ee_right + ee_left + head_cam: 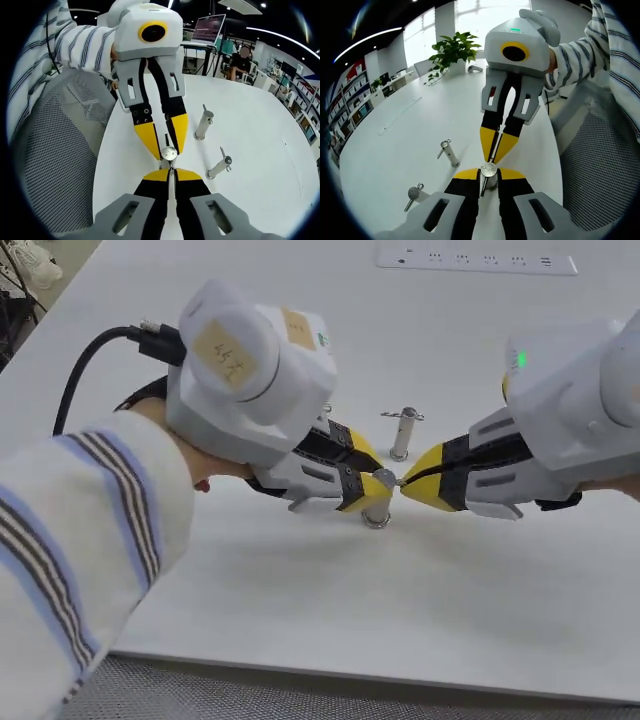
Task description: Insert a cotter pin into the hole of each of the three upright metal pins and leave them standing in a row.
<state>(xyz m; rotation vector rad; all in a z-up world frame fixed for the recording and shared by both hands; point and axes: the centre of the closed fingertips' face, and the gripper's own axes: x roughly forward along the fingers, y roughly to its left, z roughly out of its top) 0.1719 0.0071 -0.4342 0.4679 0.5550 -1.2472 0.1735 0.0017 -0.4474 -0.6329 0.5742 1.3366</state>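
1. The left gripper (368, 478) is clenched on the pin (377, 512), with its yellow tips on either side of the shaft just under the head
2. The pin stands upright on the white table (300, 590), base on the top, between the two grippers
3. The right gripper (406, 481) faces the left one tip to tip, and its jaws are pinched nearly together on a thin cotter (170, 166)
4. The cotter's free end reaches the pin's head; whether it sits in the hole I cannot tell
5. The second pin (402, 435) stands upright just behind the held one, apart from both grippers, with a second cotter (402, 416) crosswise through its top
6. The third pin (219, 168) is on the table near the second pin, with a wire across its top; it looks tilted in the right gripper view, and I cannot tell whether it stands or lies
7. A striped sleeve (70, 530) covers the arm holding the left gripper, and a black cable (85, 365) runs from that gripper's back
8. A power strip (478, 260) lies at the table's far side, and in the left gripper view a plant (454, 49) stands at the table's far end
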